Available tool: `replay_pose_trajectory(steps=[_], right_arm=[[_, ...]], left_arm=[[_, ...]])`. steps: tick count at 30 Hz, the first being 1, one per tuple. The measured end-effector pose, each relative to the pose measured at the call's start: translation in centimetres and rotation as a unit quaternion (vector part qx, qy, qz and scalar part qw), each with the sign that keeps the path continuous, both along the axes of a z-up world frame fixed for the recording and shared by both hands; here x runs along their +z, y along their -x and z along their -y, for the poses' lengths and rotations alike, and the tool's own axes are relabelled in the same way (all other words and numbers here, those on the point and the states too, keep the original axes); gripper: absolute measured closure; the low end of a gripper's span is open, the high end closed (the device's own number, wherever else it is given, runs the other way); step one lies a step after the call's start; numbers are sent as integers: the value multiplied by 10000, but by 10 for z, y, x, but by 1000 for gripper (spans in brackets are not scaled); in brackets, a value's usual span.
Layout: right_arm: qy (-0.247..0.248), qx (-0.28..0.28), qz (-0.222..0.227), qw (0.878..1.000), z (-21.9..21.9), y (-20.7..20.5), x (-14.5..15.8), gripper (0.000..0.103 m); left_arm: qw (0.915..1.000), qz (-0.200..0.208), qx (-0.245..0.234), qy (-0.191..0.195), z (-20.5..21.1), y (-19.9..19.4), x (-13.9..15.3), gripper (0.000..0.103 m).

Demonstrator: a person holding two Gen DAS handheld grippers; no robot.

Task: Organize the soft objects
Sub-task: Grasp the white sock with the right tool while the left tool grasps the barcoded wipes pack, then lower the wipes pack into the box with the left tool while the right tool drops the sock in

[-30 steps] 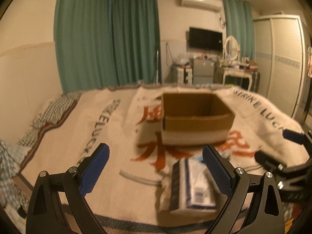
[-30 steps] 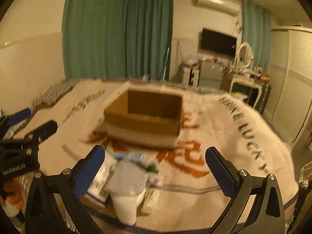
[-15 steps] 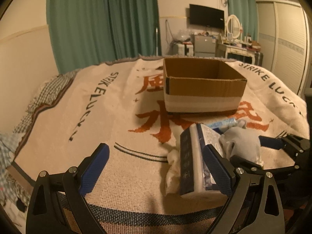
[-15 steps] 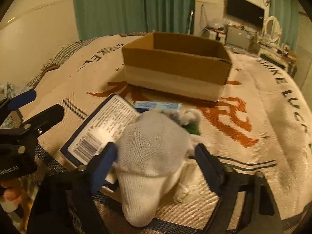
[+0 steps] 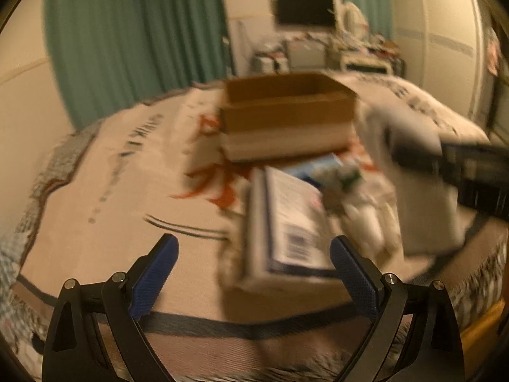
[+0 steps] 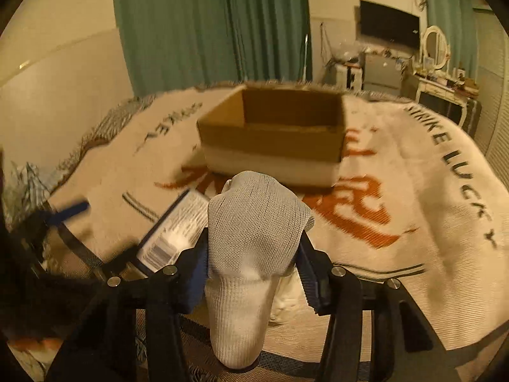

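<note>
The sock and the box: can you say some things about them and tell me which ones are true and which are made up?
1. The right gripper is squeezing a grey and white sock. True.
2. The left gripper is holding a sock too. False: its jaws stand wide open with nothing between them.
3. The cardboard box has its top open. True.
4. The sock is already inside the box. False: it is in the gripper, nearer the camera than the box.
5. The box sits on a bare wooden floor. False: it sits on a blanket with orange and black lettering.
</note>
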State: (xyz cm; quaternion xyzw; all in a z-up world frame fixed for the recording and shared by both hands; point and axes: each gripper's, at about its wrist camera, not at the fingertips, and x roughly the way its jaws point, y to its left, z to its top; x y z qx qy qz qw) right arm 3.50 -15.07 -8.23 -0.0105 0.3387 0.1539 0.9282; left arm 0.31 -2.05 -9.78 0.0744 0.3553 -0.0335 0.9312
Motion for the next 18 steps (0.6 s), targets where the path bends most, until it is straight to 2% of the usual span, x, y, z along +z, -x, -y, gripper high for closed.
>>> replay_pose_trajectory(steps=[5, 9, 11, 12, 13, 18], right_arm=[[-33, -134, -111, 9998, 15, -3, -5, 53], [-80, -275, -215, 9994, 24, -8, -14, 53], [-147, -342, -247, 9990, 29, -11, -16, 53], [-177, -353, -254, 9989, 31, -11, -17, 53], [-197, -374, -263, 9988, 32, -12, -17, 53], [-203, -443, -277, 9984, 35, -12, -17, 53]], left_arm=[[9989, -331, -272, -166, 23, -7, -22, 5], [9974, -439, -129, -551, 29, -22, -40, 5], [9973, -481, -47, -553, 26, -28, -46, 6], [9974, -478, -31, -547, 24, -29, -47, 7], [9975, -453, -48, -539, 23, -29, -47, 14], [9980, -179, -245, -557, 21, -18, -33, 21]])
